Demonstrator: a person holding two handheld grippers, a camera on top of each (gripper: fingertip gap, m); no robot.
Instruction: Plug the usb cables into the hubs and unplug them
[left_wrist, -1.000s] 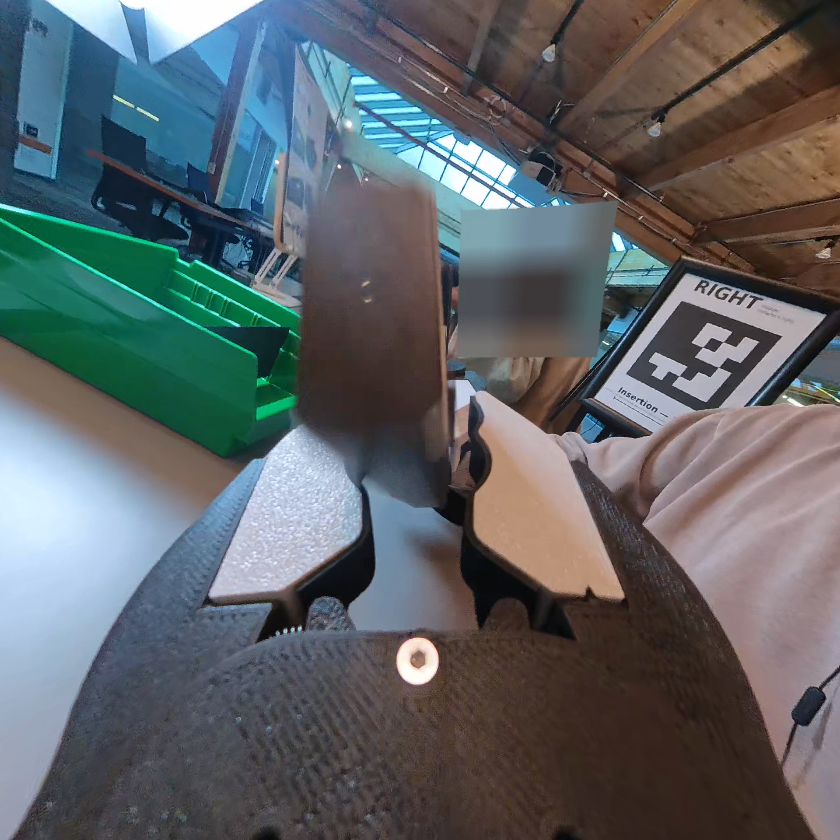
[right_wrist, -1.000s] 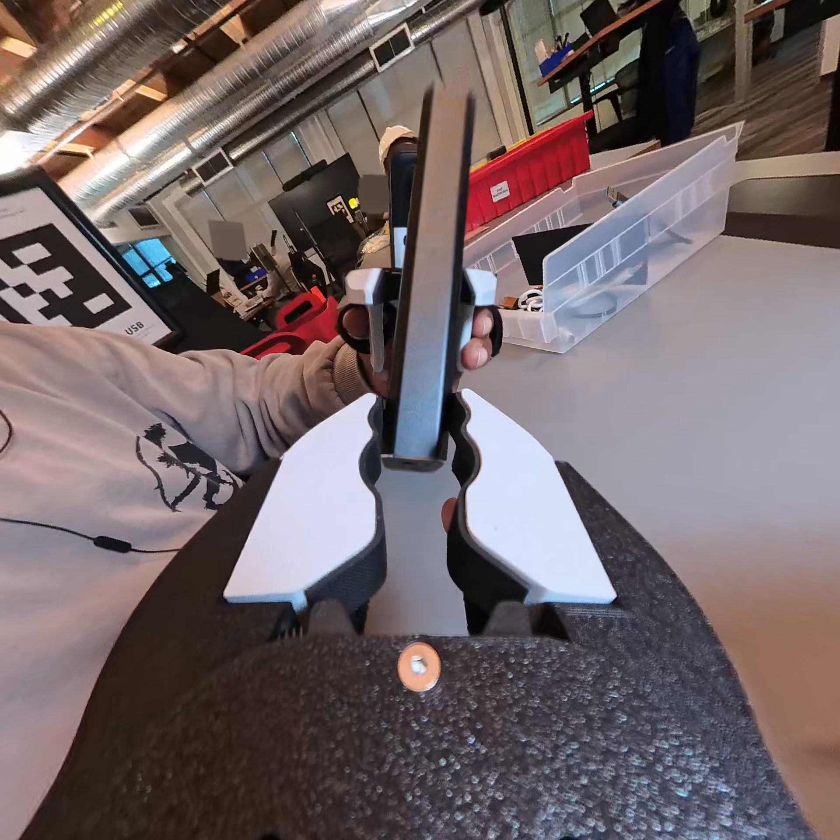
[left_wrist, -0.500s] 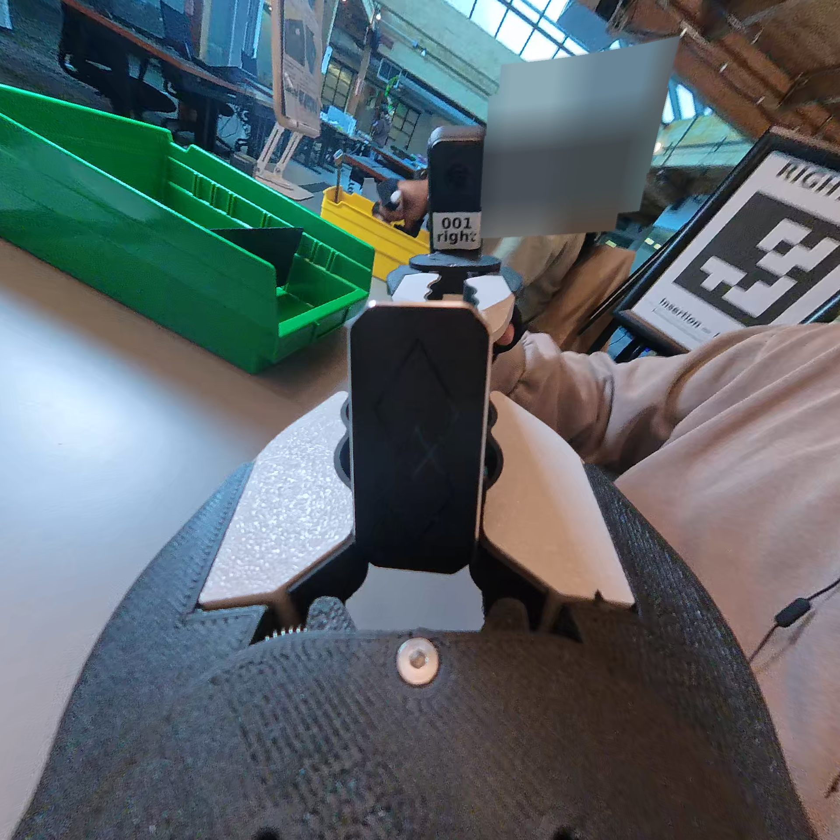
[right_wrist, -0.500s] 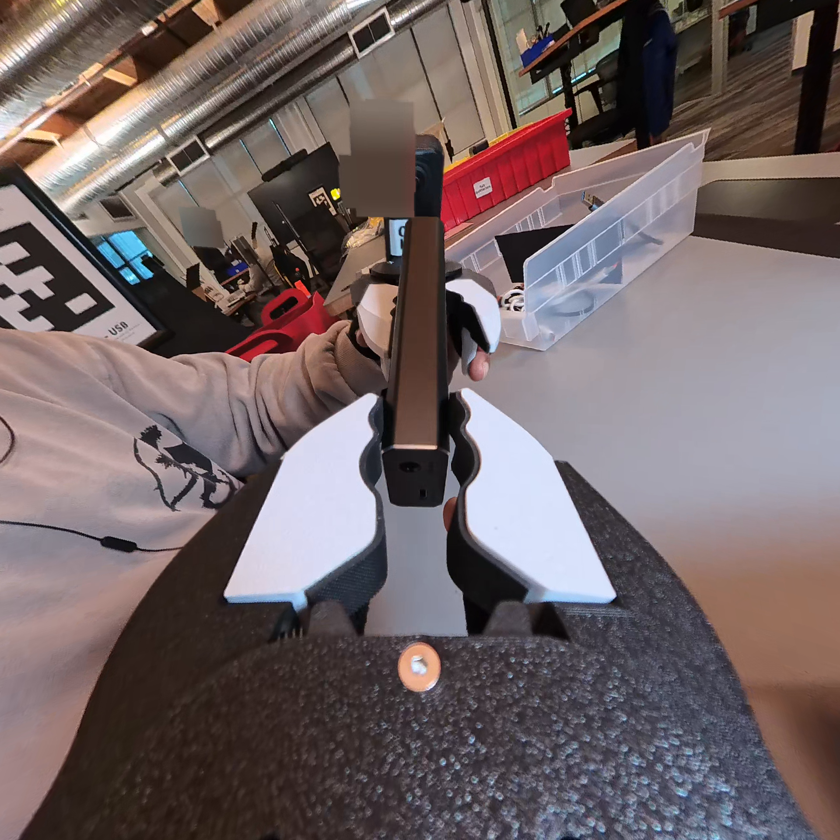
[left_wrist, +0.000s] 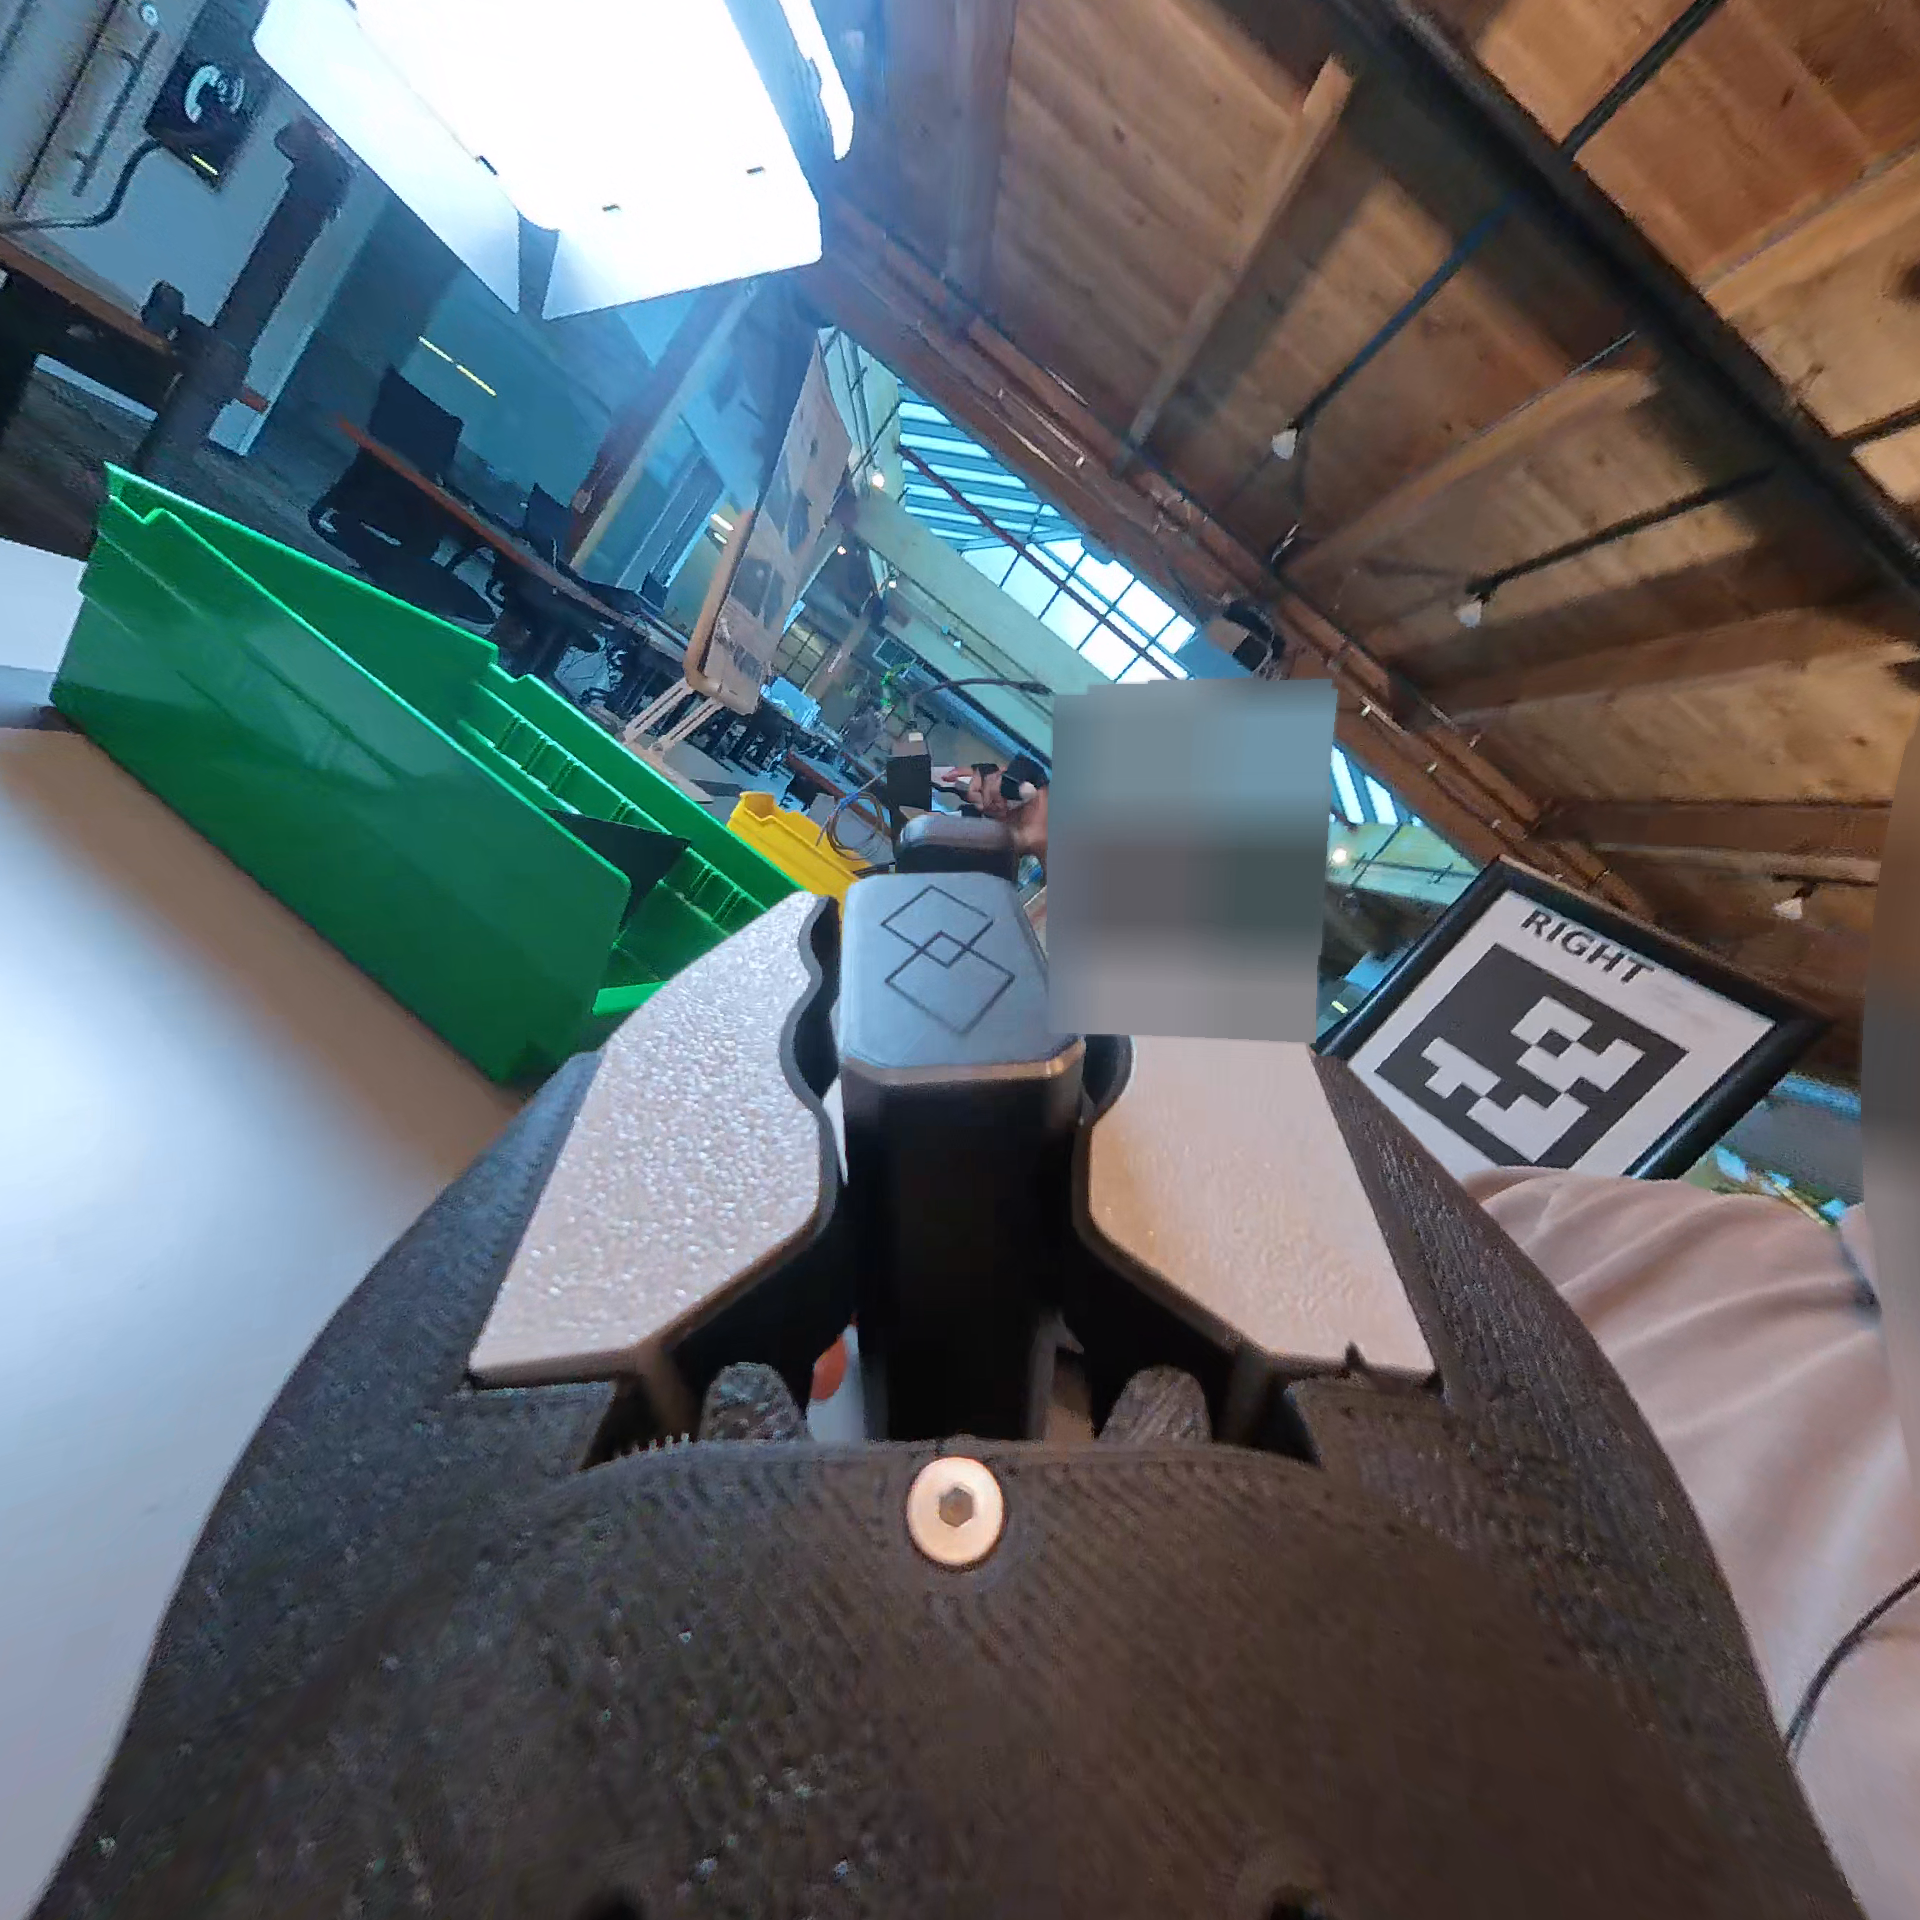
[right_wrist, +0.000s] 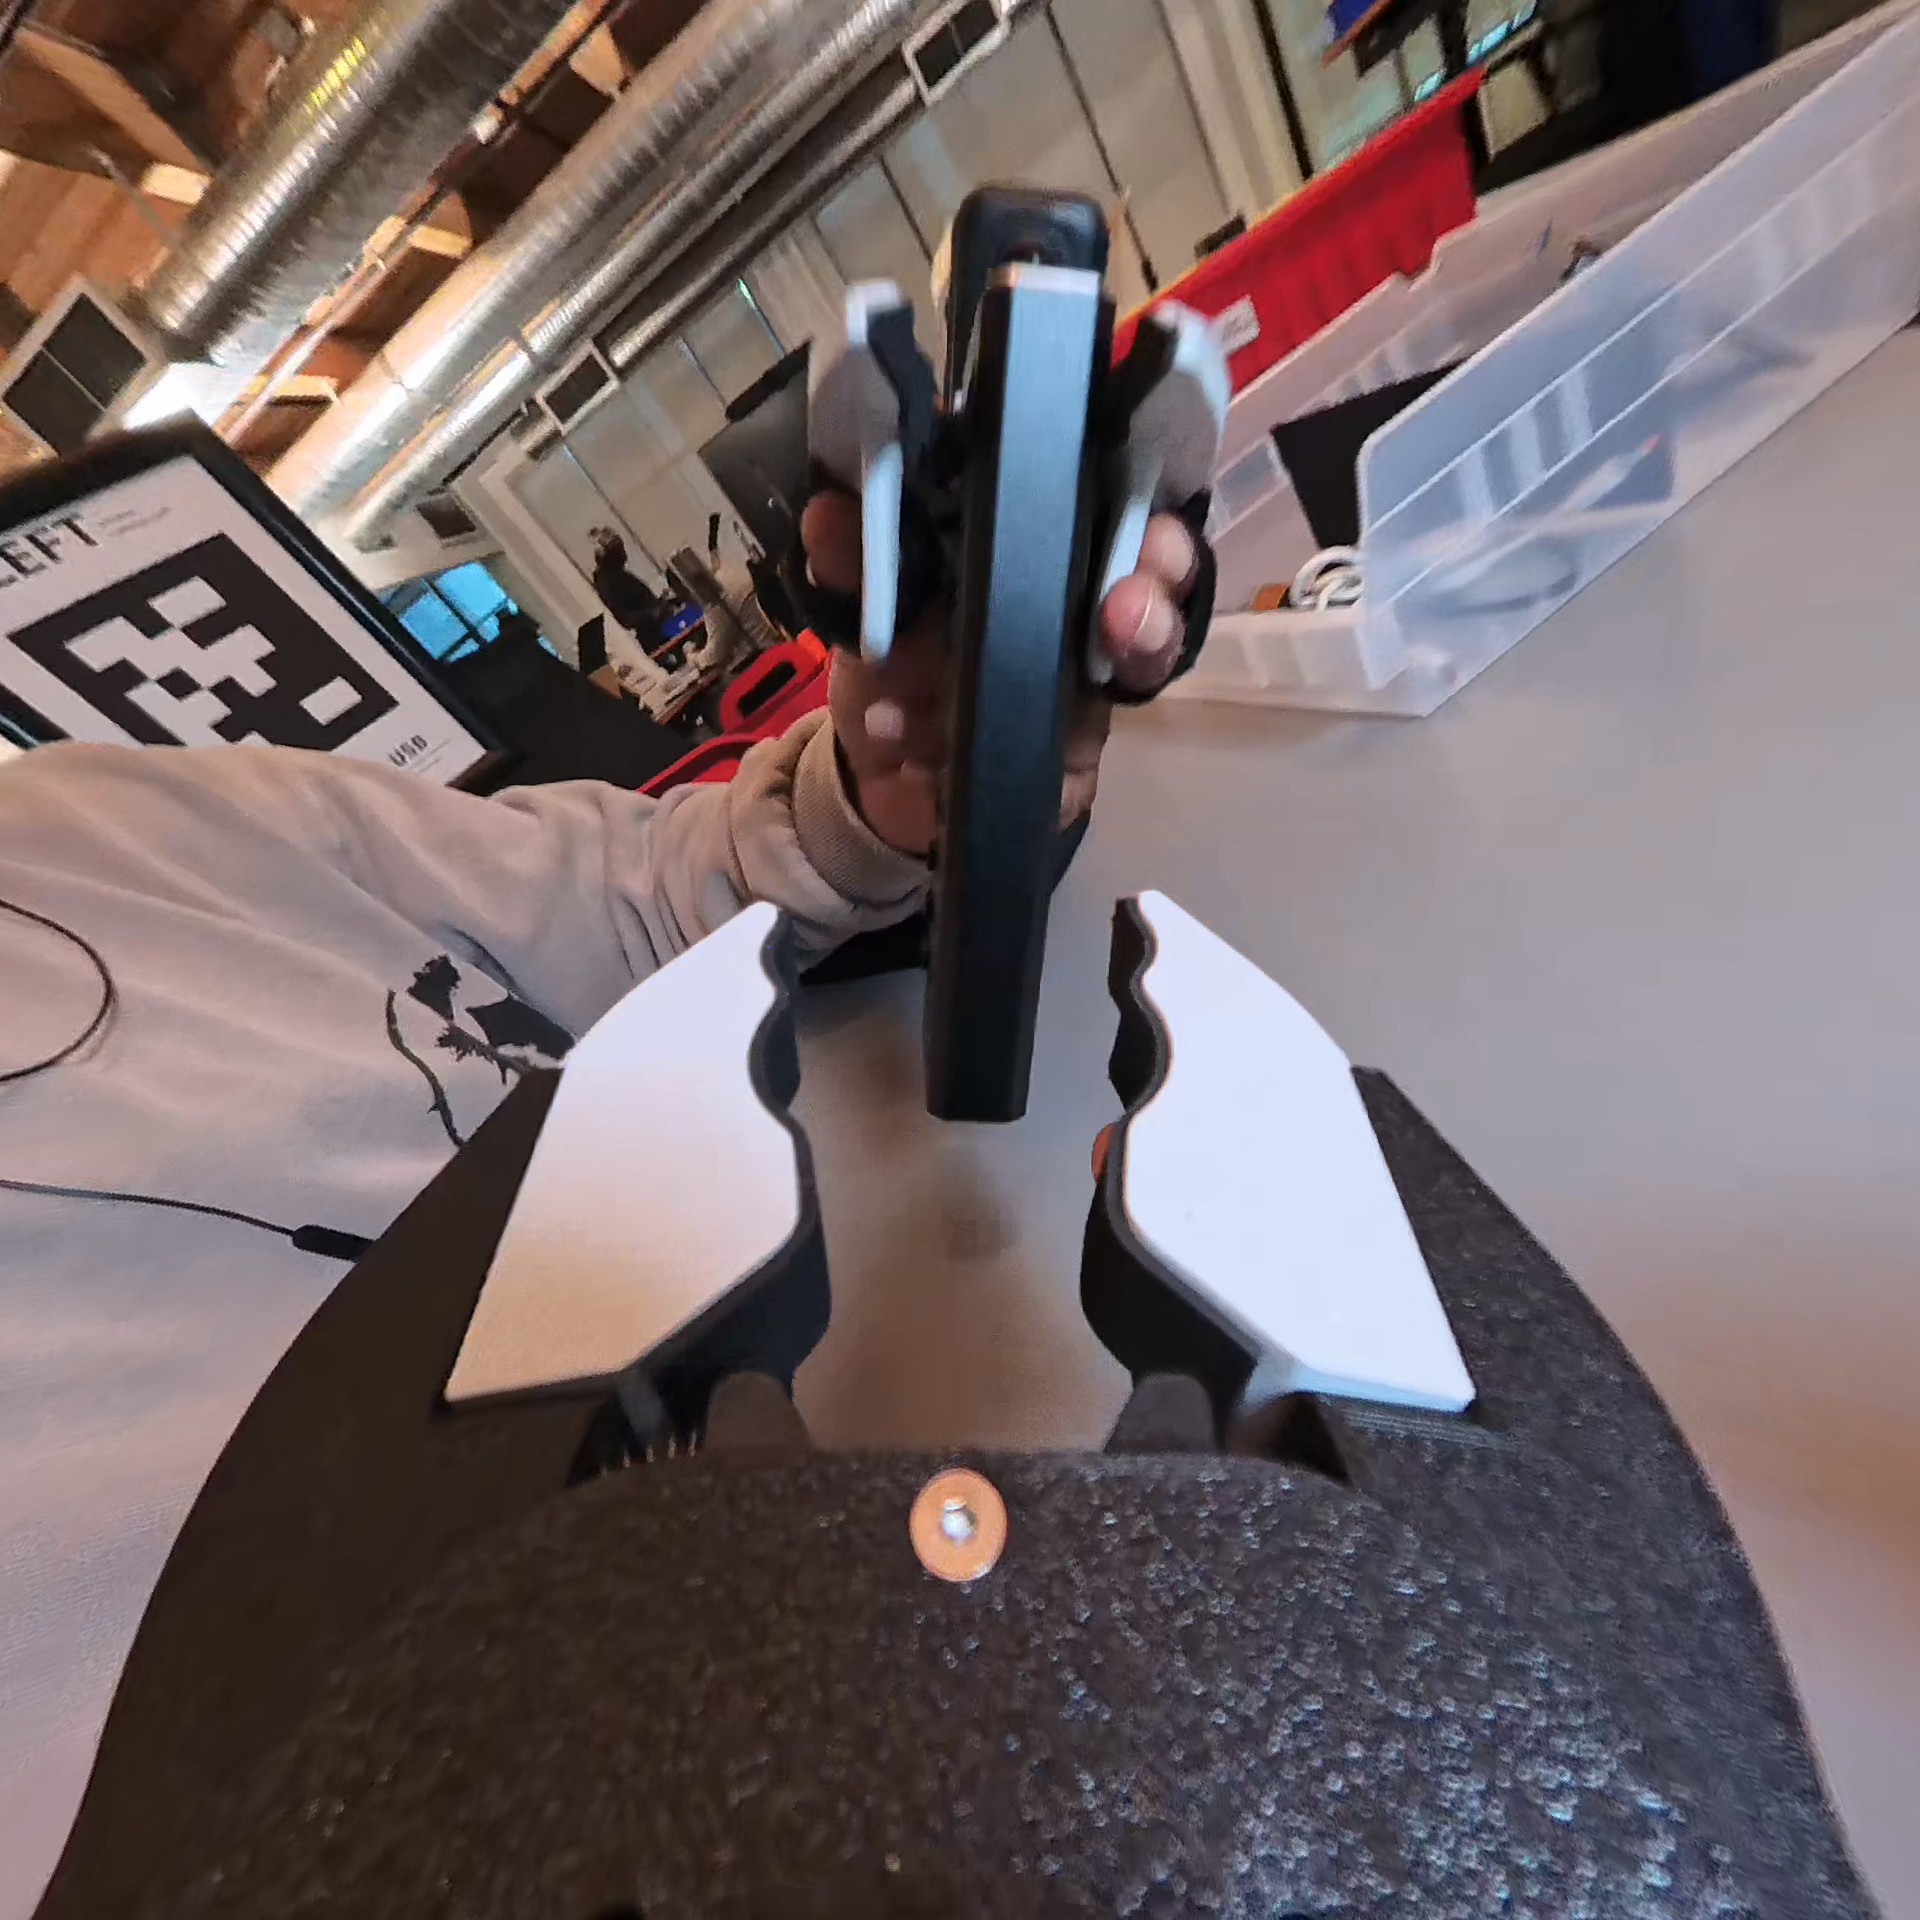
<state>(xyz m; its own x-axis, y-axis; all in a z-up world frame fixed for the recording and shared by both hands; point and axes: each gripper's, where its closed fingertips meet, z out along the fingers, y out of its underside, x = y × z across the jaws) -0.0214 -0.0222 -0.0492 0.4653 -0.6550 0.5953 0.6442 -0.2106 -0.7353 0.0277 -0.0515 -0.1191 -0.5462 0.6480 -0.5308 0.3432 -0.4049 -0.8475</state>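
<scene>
Holding the hub (left_wrist: 940, 1049) pinched in my left tool (left_wrist: 956, 1039), long axis aimed at my right tool (right_wrist: 951, 997), spread wide around its near end.

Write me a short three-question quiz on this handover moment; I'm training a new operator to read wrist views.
1. True or false: the right gripper is clamped on the dark hub.
2. Which gripper holds the hub? A) left B) right C) neither
3. Fill in: the bin on the table beside the left gripper is coloured ____.

Key:
1. False. Its fingers stand apart, clear of the hub.
2. A. The left gripper's fingers press both sides of the hub, seen in both views.
3. Green: the green bin.
</scene>
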